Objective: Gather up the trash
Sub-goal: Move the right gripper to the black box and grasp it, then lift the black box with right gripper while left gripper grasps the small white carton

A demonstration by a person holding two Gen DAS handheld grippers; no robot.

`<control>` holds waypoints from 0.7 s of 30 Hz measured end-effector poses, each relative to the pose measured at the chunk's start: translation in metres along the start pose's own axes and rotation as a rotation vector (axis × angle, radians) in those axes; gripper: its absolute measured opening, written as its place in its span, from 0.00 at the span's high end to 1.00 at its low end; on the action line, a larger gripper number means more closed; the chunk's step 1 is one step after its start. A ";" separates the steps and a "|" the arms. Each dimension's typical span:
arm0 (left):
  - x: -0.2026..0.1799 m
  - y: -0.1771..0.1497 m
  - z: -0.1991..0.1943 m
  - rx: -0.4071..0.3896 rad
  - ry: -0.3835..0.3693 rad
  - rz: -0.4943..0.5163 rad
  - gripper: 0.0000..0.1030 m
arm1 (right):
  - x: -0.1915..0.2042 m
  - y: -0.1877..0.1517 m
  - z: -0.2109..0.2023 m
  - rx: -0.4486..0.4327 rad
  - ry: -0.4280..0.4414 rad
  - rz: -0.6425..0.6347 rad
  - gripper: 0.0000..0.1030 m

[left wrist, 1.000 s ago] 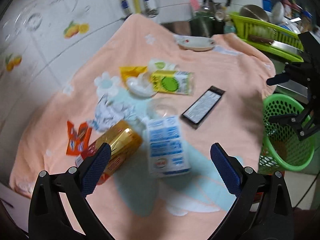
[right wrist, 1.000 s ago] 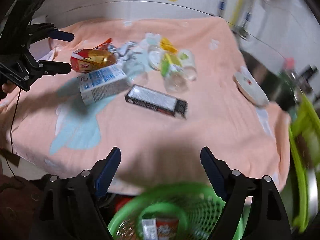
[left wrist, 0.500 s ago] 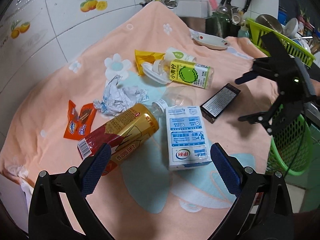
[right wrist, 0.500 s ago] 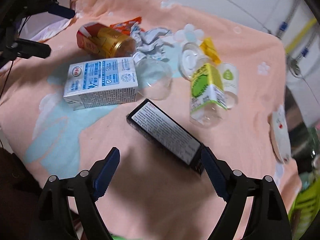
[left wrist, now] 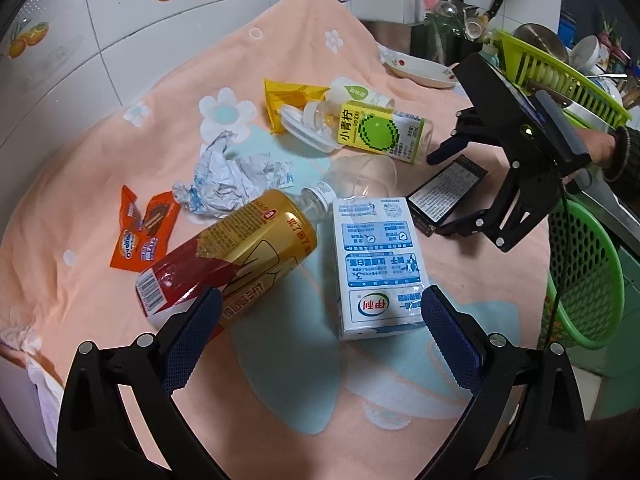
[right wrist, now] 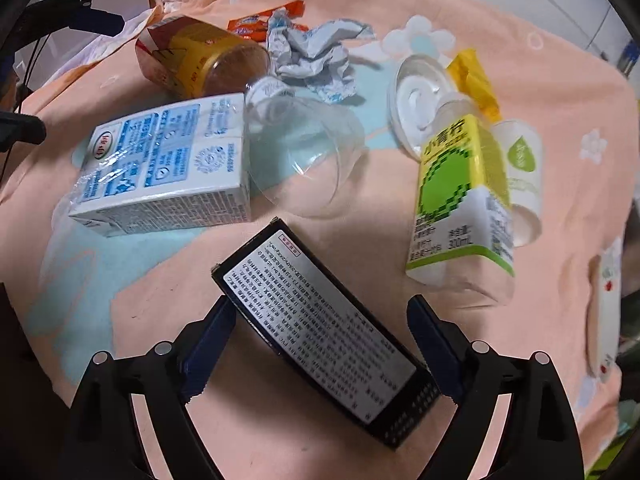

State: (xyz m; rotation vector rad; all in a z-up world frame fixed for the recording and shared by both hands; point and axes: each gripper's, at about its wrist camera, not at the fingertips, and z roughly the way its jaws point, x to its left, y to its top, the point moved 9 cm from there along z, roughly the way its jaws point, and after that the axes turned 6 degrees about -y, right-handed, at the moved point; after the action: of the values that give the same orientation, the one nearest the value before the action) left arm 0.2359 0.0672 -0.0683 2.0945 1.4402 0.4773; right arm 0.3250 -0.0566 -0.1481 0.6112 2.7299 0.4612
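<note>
I held a two-finger gripper in each hand above a peach cloth (left wrist: 360, 80) strewn with trash. My right gripper (right wrist: 320, 340) pointed steeply down at a flat black box (right wrist: 320, 336) printed with small text. Its jaws were opening, and the box lay slantwise between them on the cloth, with no pad pressing on it. I judged I had straddled the box that way so that closing would catch its long edges.

My left gripper (left wrist: 320, 332) stood wide open with nothing held. It hung over the near end of a white and blue milk carton (left wrist: 376, 264), which lay flat beside a gold and red can (left wrist: 228, 264) tipped on its side. Behind them were crumpled paper (left wrist: 228, 184), an orange wrapper (left wrist: 144, 232), a clear plastic cup (left wrist: 364, 172), a bottle with a green and yellow label (left wrist: 380, 132) and a yellow packet (left wrist: 288, 96).

A green mesh basket (left wrist: 588, 272) waited past the cloth's right edge in the left view, probably placed there to receive whatever I lifted. Nothing had yet left the cloth in either grip.
</note>
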 end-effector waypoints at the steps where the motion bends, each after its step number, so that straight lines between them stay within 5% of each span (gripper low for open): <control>1: 0.000 0.000 0.002 0.001 -0.003 -0.001 0.05 | 0.000 0.002 0.001 0.001 0.009 0.005 0.17; 4: -0.004 0.000 0.009 0.011 -0.012 0.000 0.05 | -0.002 0.000 0.002 0.013 0.038 0.029 0.17; 12: -0.017 0.005 0.025 0.021 -0.040 0.012 0.05 | 0.009 -0.017 -0.016 0.013 0.044 0.027 0.44; 21: -0.019 0.008 0.044 0.047 -0.051 -0.003 0.06 | 0.031 -0.026 -0.025 0.000 0.047 0.049 0.43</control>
State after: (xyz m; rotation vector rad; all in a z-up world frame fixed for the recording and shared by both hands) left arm 0.2600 0.0372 -0.0981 2.1256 1.4383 0.3894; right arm 0.2804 -0.0711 -0.1425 0.6772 2.7644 0.4929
